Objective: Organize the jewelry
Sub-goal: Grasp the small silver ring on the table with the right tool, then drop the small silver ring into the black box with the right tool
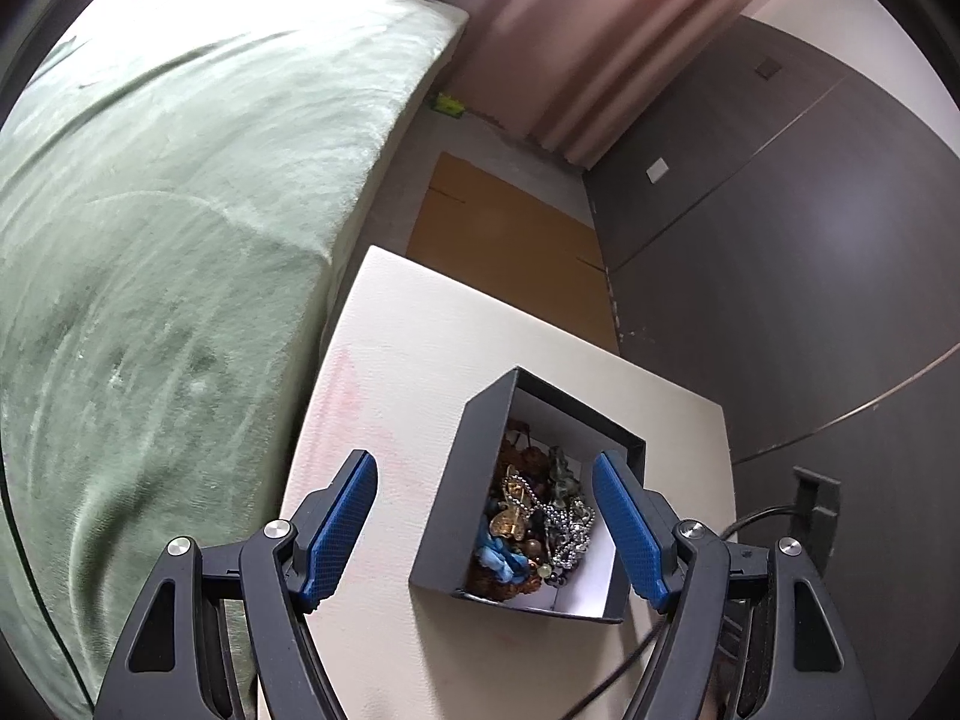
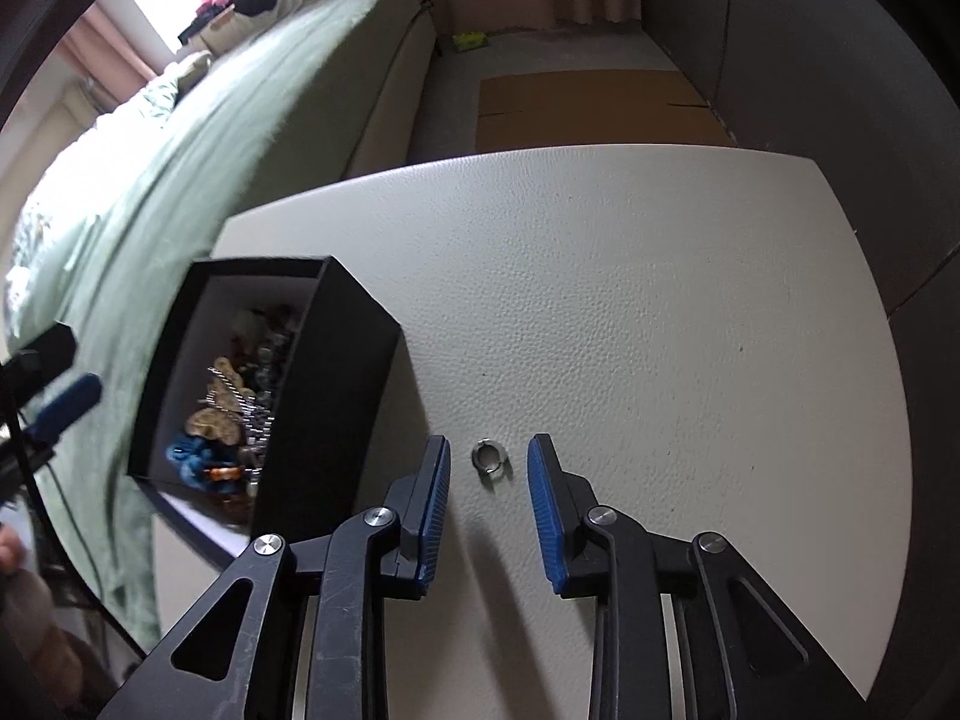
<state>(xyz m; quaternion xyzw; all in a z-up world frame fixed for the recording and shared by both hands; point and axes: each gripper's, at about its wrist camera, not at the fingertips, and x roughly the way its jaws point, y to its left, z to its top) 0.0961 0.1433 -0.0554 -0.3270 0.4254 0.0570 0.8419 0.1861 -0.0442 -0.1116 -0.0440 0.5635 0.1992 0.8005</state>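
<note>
A black box (image 1: 447, 510) with a white inside holds a tangle of jewelry (image 1: 531, 525): gold pieces, silver chains, beads and a blue piece. It stands on a white table (image 1: 408, 348). My left gripper (image 1: 485, 468) is open, held above the box with its jaws on either side. In the right wrist view the box (image 2: 324, 420) stands at the left with the jewelry (image 2: 231, 408) inside. A small silver ring (image 2: 489, 461) lies on the table (image 2: 660, 300). My right gripper (image 2: 487, 450) is open and empty, its jaws either side of the ring, just above the table.
A bed with a green cover (image 1: 150, 240) runs along the table's left side. A brown cardboard sheet (image 1: 510, 246) lies on the floor beyond the table. Dark cabinets (image 1: 810, 240) stand to the right. A black cable (image 1: 756, 519) hangs by the table's right edge.
</note>
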